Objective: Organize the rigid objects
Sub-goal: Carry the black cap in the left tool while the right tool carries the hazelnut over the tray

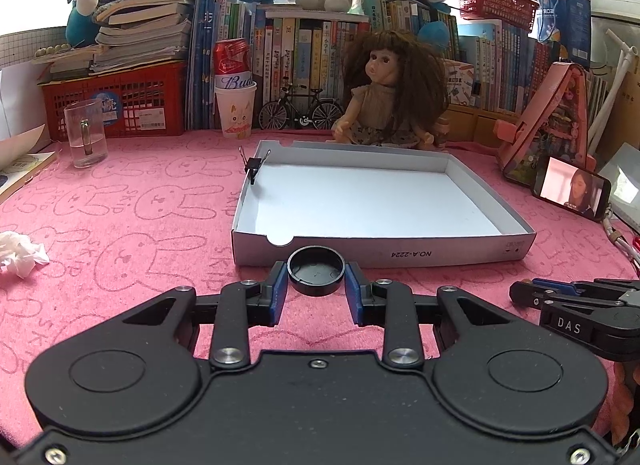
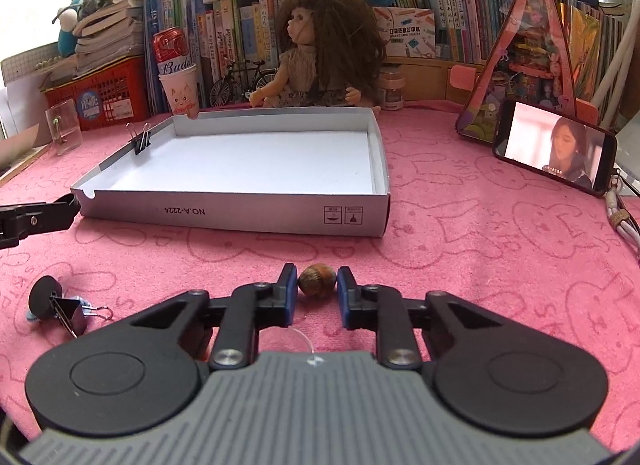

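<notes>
A shallow white cardboard box [image 1: 400, 251] lies open on the pink cloth, also in the right wrist view [image 2: 240, 217]. A black binder clip [image 1: 253, 164] is clamped on its left wall and shows in the right wrist view too [image 2: 141, 141]. My left gripper [image 1: 316, 285] is shut on a round black cap [image 1: 316, 271], just in front of the box. My right gripper [image 2: 317, 285] has its blue pads on both sides of a small brown nut-like ball [image 2: 317, 280] on the cloth. The left pad touches it; whether the right one does is unclear.
A black disc [image 2: 45, 297] and a black binder clip [image 2: 72, 315] lie at the left. A doll [image 1: 384, 93], glass mug [image 1: 85, 133], paper cup with a can [image 1: 236, 105], phone [image 2: 554, 149] and crumpled tissue [image 1: 20, 255] surround the box. Books line the back.
</notes>
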Available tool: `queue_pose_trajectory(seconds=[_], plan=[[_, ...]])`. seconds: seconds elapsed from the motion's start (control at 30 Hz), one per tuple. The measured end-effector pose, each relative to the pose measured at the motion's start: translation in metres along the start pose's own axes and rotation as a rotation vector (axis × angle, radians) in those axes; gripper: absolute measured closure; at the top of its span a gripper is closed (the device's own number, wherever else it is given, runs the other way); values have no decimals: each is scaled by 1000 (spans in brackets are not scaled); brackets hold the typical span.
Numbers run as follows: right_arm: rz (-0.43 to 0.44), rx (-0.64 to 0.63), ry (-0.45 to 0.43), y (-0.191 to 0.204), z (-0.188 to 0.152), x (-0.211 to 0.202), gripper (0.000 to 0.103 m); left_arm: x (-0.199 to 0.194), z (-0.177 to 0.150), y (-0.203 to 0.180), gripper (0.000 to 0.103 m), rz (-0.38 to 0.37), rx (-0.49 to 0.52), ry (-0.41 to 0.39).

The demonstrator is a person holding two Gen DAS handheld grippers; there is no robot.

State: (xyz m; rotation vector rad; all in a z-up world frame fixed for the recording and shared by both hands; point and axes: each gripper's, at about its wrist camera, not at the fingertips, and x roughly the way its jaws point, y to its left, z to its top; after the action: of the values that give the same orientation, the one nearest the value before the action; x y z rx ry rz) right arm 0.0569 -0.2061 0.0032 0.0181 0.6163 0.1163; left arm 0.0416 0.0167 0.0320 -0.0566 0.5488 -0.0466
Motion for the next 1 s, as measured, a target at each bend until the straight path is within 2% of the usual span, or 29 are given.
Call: queue_pose_trajectory(seconds=[0.2, 0.63, 0.87, 1.0], plan=[[0, 33, -31, -4, 8, -8, 78, 3, 5, 1, 74, -10, -4, 2], [10, 58, -124, -7, 51, -7, 78, 29, 42, 2, 74, -32, -15, -33], [11, 62, -116, -7, 66, 11, 78, 57, 57, 3, 74, -41, -26, -7], [22, 48, -83, -10, 79, 29, 78, 81, 71, 6, 74, -65, -38, 38]])
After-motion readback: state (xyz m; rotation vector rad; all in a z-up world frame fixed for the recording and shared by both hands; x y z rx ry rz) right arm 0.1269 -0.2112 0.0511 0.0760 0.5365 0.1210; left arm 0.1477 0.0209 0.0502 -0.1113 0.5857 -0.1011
